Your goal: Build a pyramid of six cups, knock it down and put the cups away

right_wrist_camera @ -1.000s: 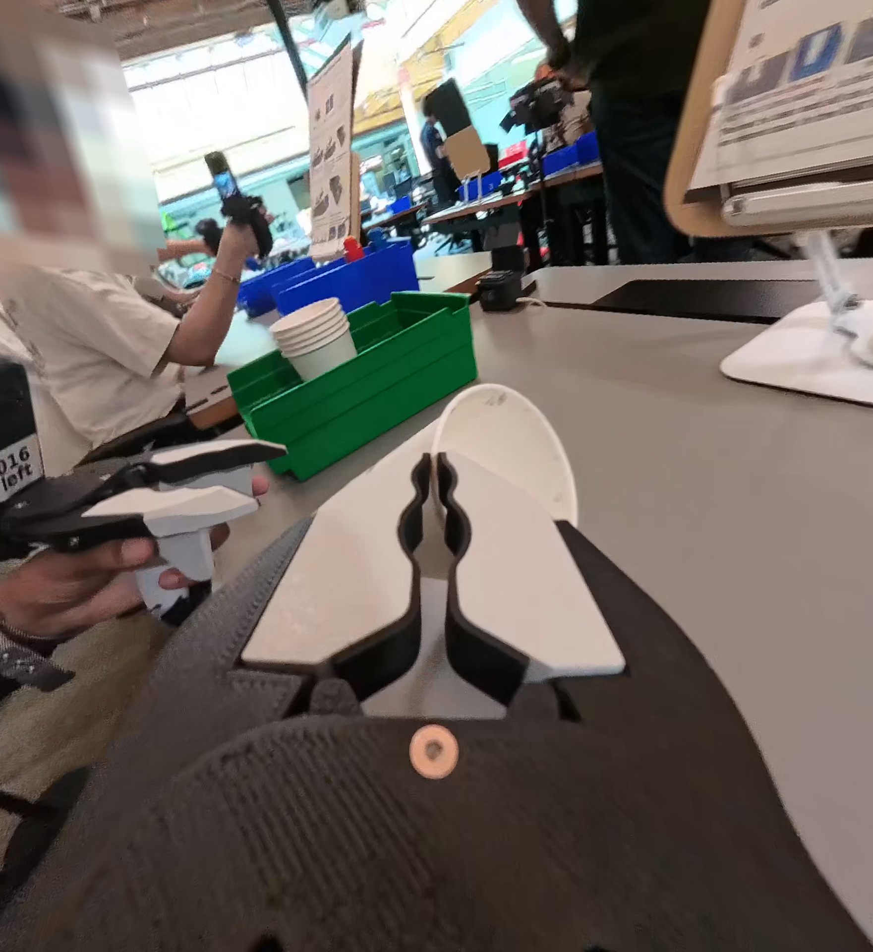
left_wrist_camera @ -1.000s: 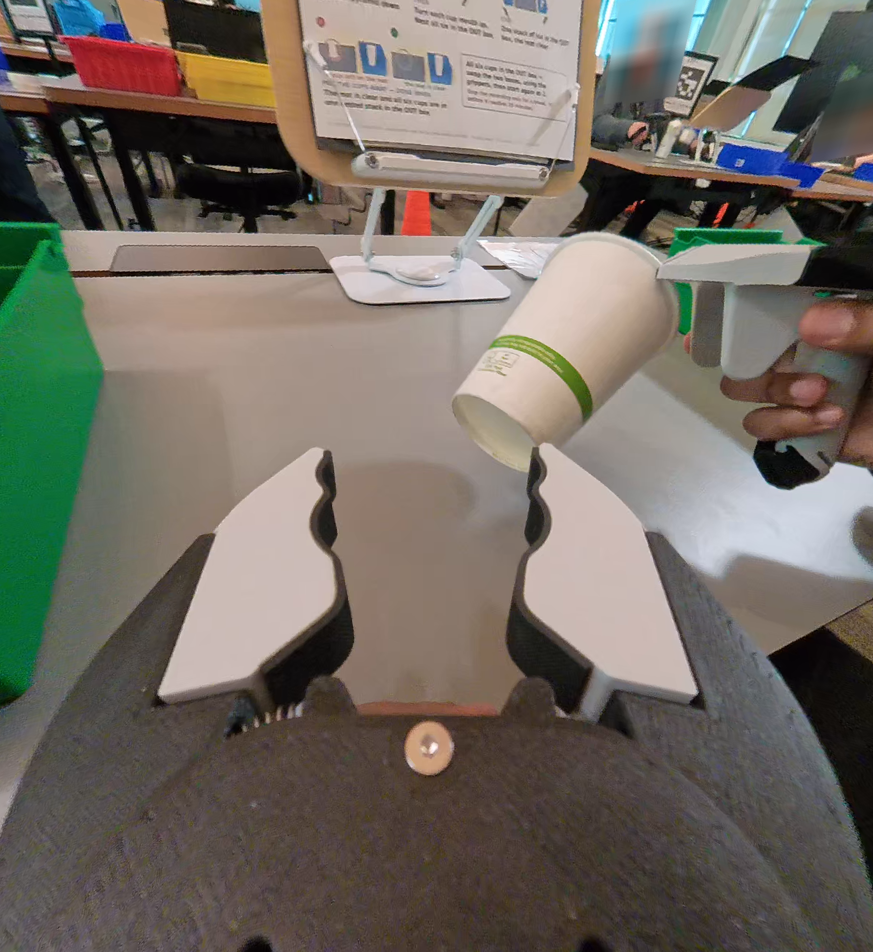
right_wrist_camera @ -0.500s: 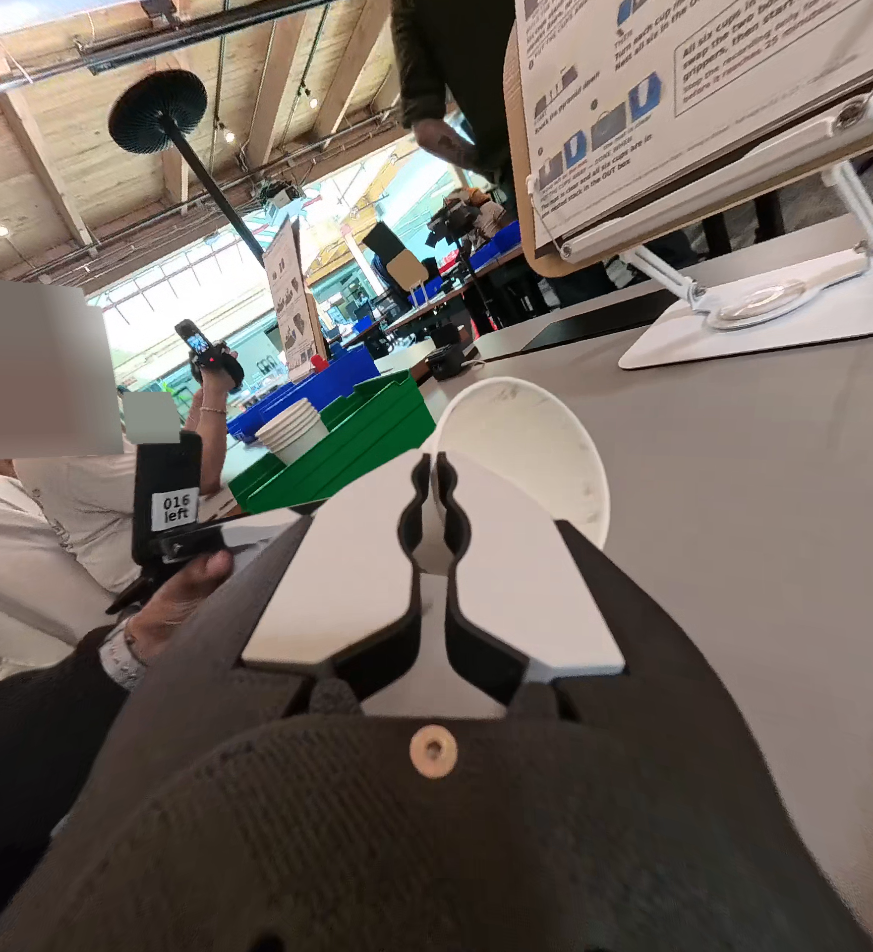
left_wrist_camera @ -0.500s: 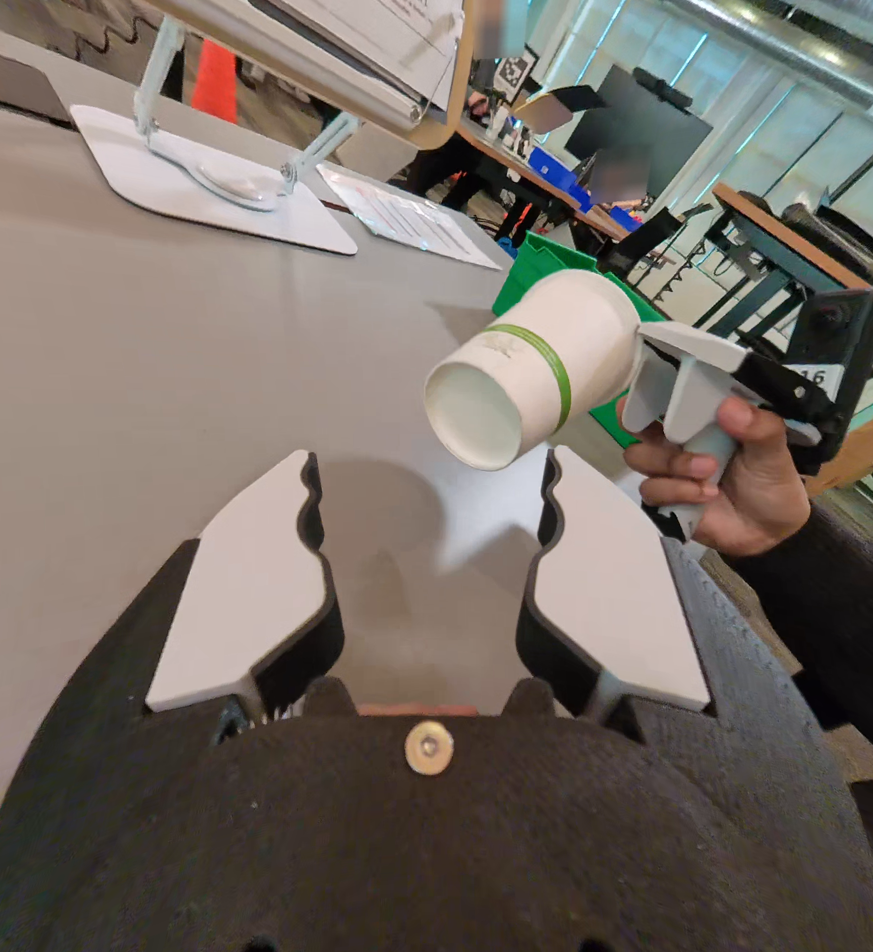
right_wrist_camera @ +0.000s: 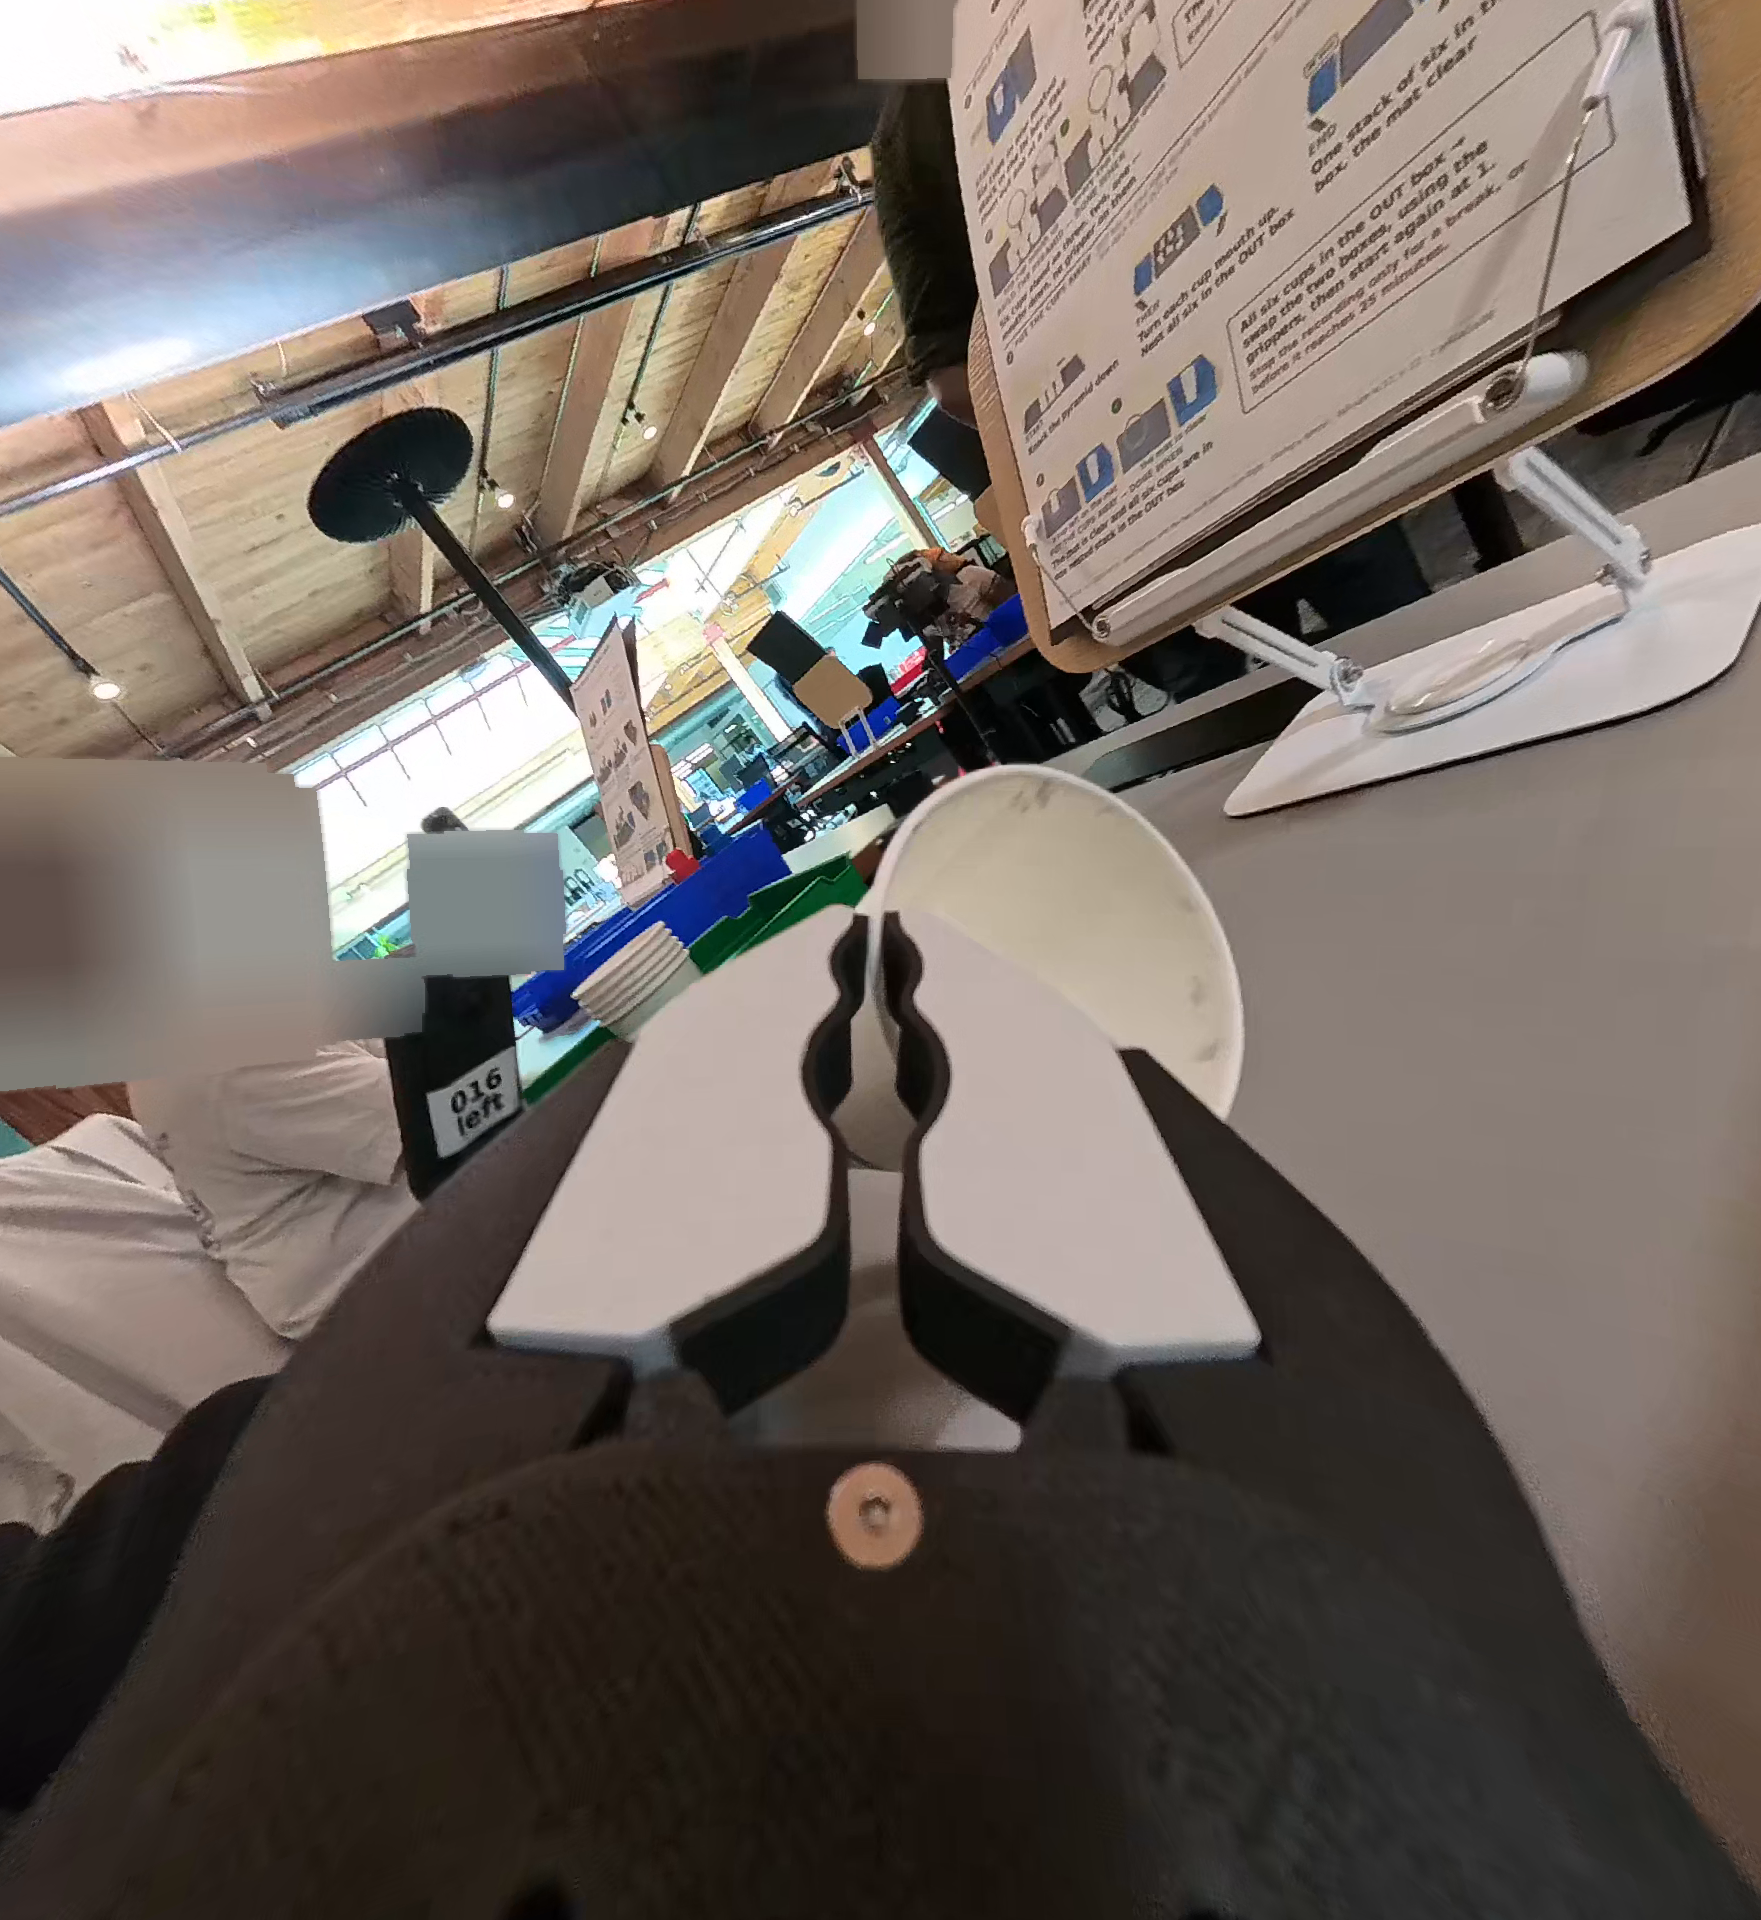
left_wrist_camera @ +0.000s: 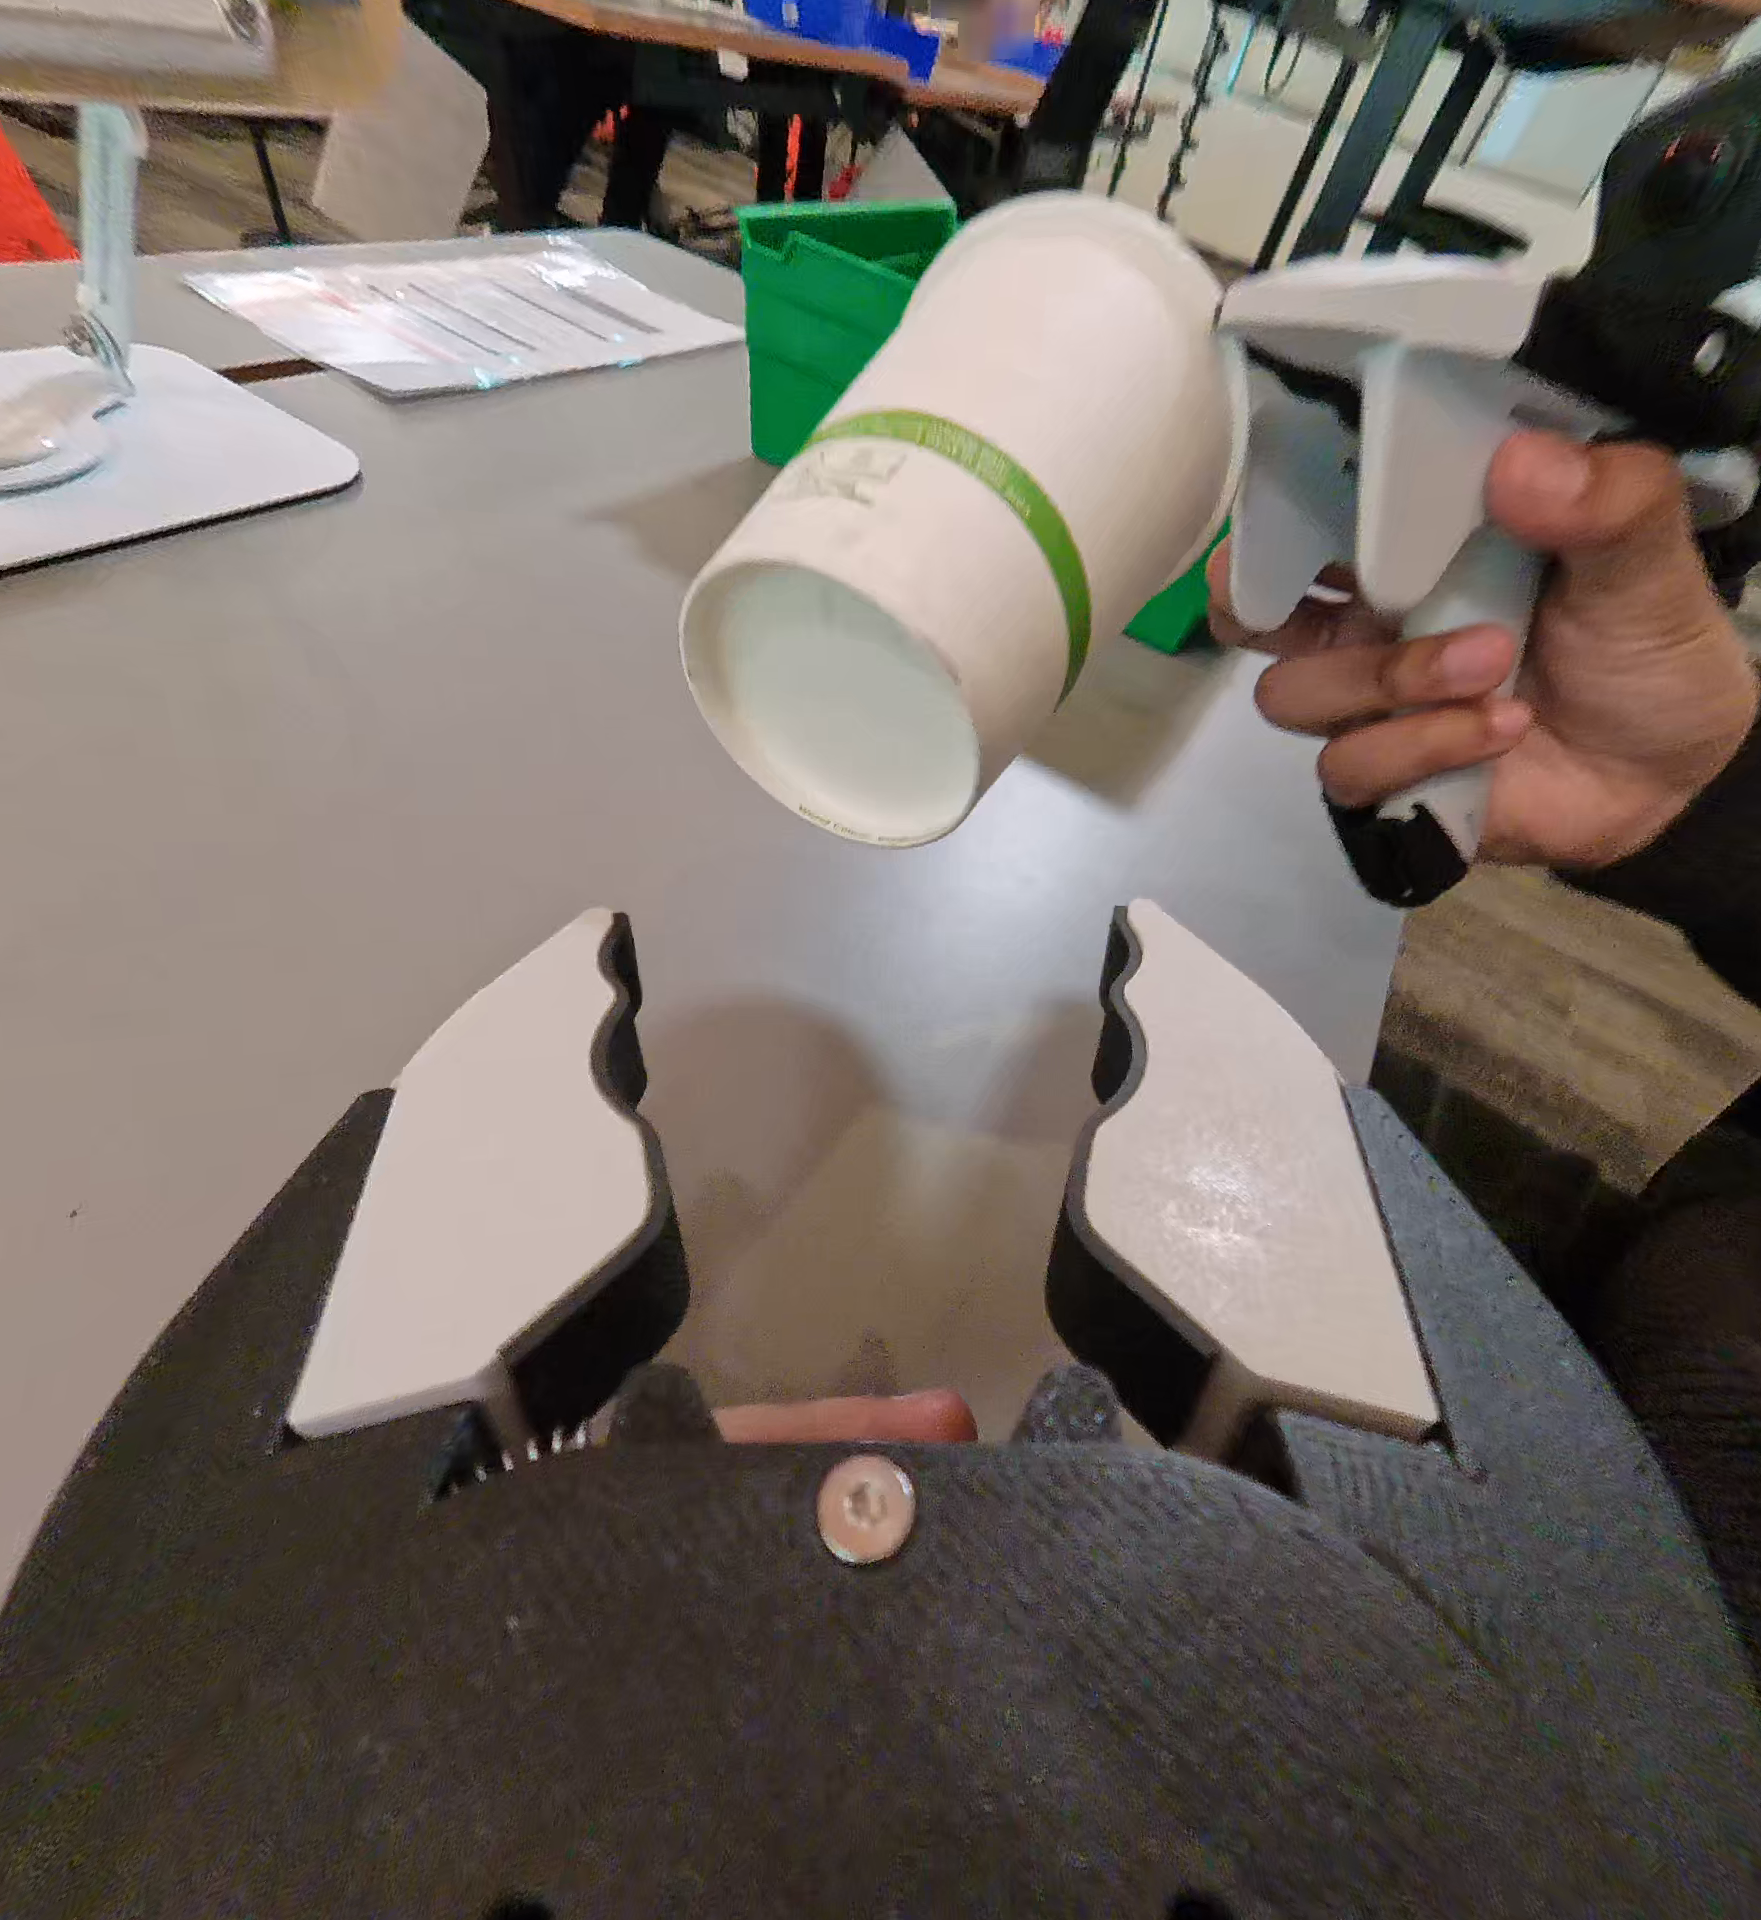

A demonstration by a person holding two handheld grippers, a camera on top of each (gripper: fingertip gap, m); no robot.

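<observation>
Over your grey bench (left_wrist_camera: 232, 727), right hand-held gripper (right_wrist_camera: 878, 935) pinches the paper cup (left_wrist_camera: 959, 499) rim; left hand-held gripper (left_wrist_camera: 865, 935) spread, empty.

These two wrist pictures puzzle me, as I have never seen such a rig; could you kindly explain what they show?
A person holds a hand-operated two-finger gripper in each hand, each with a camera looking along its fingers. In the left wrist view, the left gripper is open and empty above the grey table. Ahead of it, the right gripper, held by a hand, pinches the rim of a white paper cup, tilted in the air. The right wrist view shows that cup from behind. A green bin and a document stand sit on the table.
</observation>
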